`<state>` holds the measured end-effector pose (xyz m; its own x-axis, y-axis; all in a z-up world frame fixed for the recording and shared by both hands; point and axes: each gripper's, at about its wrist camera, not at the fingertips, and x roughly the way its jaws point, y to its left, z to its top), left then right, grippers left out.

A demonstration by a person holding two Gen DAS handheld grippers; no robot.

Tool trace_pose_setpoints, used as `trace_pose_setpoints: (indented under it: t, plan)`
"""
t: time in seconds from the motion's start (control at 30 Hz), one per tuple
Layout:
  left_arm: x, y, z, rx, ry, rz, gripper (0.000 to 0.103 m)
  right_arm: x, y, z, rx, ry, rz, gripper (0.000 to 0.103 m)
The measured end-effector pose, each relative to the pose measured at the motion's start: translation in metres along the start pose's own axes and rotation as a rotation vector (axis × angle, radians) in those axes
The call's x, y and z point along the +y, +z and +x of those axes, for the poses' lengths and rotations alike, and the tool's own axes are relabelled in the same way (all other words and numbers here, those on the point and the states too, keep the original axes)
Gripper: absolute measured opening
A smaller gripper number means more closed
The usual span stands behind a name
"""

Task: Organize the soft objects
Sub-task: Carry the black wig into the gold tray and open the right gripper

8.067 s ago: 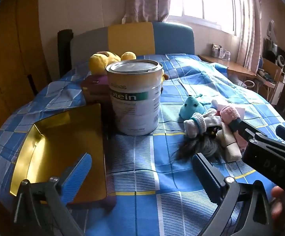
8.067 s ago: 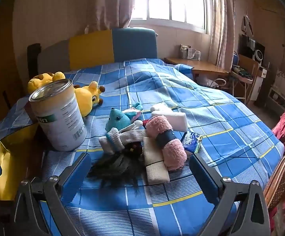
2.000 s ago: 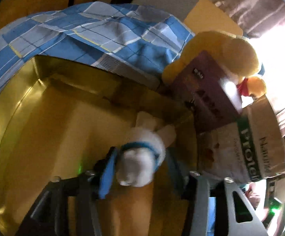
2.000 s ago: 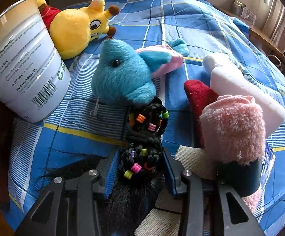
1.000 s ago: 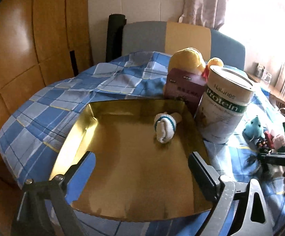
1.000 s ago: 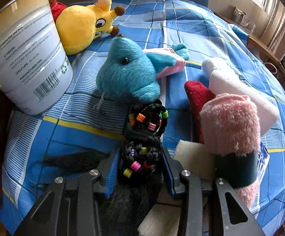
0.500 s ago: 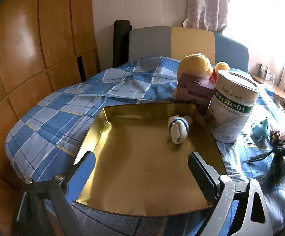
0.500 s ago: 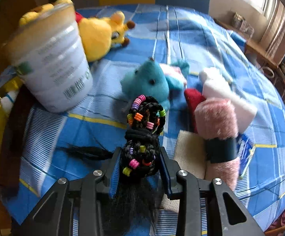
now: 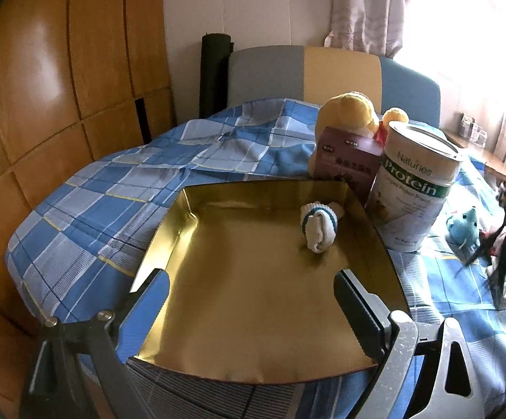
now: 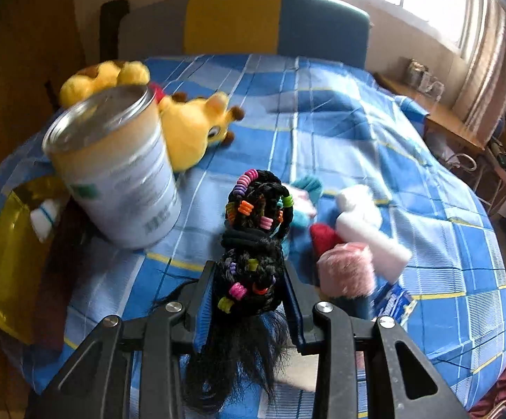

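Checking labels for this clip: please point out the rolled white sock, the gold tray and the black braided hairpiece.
rolled white sock [image 9: 319, 225], left wrist view, on its ribbed middle.
gold tray [image 9: 253, 300], left wrist view, on its bare floor.
black braided hairpiece [image 10: 253, 269], right wrist view, on the beaded braid between the right gripper's fingers.

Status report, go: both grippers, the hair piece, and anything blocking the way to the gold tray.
Left gripper open, empty, over gold tray. Right gripper shut on black beaded hair piece, lifted off the bed. Protein can stands between it and the tray; rolled sock already inside.
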<state>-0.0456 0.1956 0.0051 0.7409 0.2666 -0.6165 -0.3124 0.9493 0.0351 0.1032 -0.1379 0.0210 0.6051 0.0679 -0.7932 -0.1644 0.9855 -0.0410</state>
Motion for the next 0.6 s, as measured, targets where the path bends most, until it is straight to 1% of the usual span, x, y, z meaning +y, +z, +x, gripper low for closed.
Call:
trace_pose_setpoints:
  t: [0.1, 0.2, 0.33, 0.37, 0.43, 0.5, 0.53, 0.57, 0.6]
  plan:
    - [0.001, -0.002, 0.002, 0.008, -0.009, -0.005, 0.096, -0.008, 0.016, 0.002, -0.016, -0.035, 0.042, 0.035]
    - [0.005, -0.002, 0.004, 0.013, -0.023, -0.016, 0.096, -0.019, 0.044, 0.006, -0.030, -0.080, 0.087, 0.035]
    - [0.009, -0.003, 0.004, 0.016, -0.036, -0.028, 0.096, -0.026, 0.097, 0.012, -0.079, -0.162, 0.147, 0.035]
    - [0.010, -0.003, 0.004, 0.015, -0.037, -0.029, 0.096, -0.024, 0.117, 0.013, -0.103, -0.176, 0.164, 0.035]
    - [0.012, -0.004, 0.004, 0.019, -0.040, -0.032, 0.096, -0.015, 0.142, 0.011, -0.141, -0.191, 0.176, 0.035]
    - [0.014, -0.005, 0.005, 0.024, -0.040, -0.035, 0.096, 0.004, 0.173, 0.007, -0.196, -0.190, 0.175, 0.035]
    - [0.015, -0.005, 0.006, 0.027, -0.041, -0.036, 0.096, 0.015, 0.186, 0.005, -0.220, -0.184, 0.171, 0.035]
    - [0.017, -0.005, 0.006, 0.030, -0.042, -0.037, 0.096, 0.031, 0.200, 0.001, -0.249, -0.157, 0.164, 0.035]
    - [0.018, -0.005, 0.006, 0.031, -0.040, -0.039, 0.096, 0.041, 0.208, -0.003, -0.266, -0.131, 0.157, 0.035]
